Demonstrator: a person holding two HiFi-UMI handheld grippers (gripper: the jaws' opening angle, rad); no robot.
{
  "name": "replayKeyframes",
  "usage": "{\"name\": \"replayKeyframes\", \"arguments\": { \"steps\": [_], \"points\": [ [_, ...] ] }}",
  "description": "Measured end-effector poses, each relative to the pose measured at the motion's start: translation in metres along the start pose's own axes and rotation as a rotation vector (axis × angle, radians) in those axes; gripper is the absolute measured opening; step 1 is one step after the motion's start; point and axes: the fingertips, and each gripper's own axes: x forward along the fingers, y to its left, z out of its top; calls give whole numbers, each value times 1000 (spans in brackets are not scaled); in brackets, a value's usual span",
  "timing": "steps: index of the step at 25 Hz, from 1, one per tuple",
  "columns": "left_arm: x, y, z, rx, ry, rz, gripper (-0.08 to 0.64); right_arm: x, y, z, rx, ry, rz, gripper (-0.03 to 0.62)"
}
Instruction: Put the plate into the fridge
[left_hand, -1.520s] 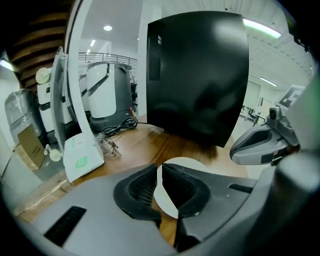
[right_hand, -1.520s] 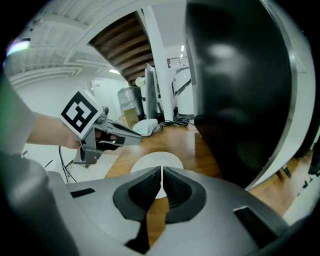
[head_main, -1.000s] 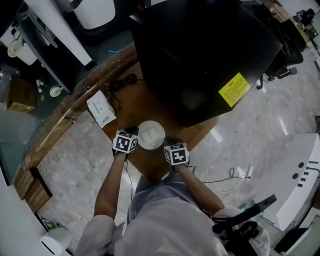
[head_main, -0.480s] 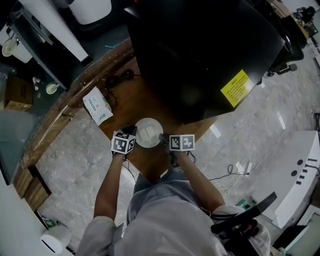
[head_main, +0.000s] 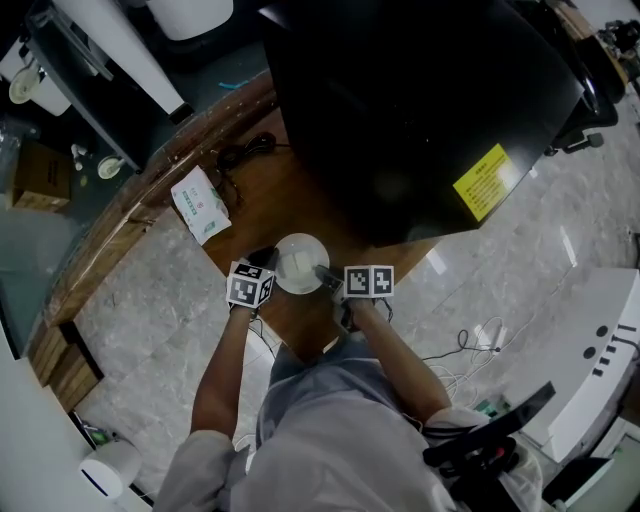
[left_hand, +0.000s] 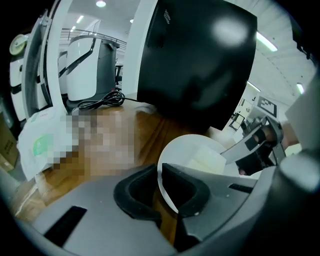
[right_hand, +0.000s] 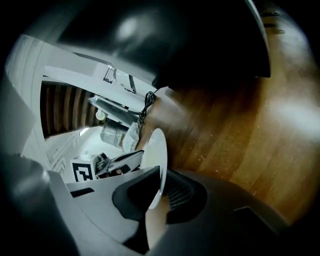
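Left claw (head_main: 268, 260) pinches the plate (head_main: 300, 262) rim; right claw (head_main: 324, 273), jaws just closing, nips the opposite edge; uneven lifting could tip it.

Wht plate (head_main: 300, 262), blk fridge (head_main: 420, 110), brn table (head_main: 288, 205)

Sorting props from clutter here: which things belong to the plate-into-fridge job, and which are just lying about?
Job: plate; black fridge; left gripper, clamped on the plate's rim; right gripper, jaws just been closing, opposite rim between them.
Lying about: white packet; black cable; cardboard box.
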Motion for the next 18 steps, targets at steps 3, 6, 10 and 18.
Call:
{"name": "replayKeyframes", "arguments": {
  "steps": [3,6,10,18],
  "points": [
    [0,-1,-3,51,-17,53,23,-2,4,3,-28,-6,3,35],
    [1,-4,-1,102,-57,131,23,-6,1,6,-39,-25,-4,28],
    [3,-13,-6,92,-53,201,23,-17,-3,9,-53,-16,-8,25],
    [-2,-46,-2,-16,-100,373,21,-45,-26,12,-40,54,14,23]
  ]
}}
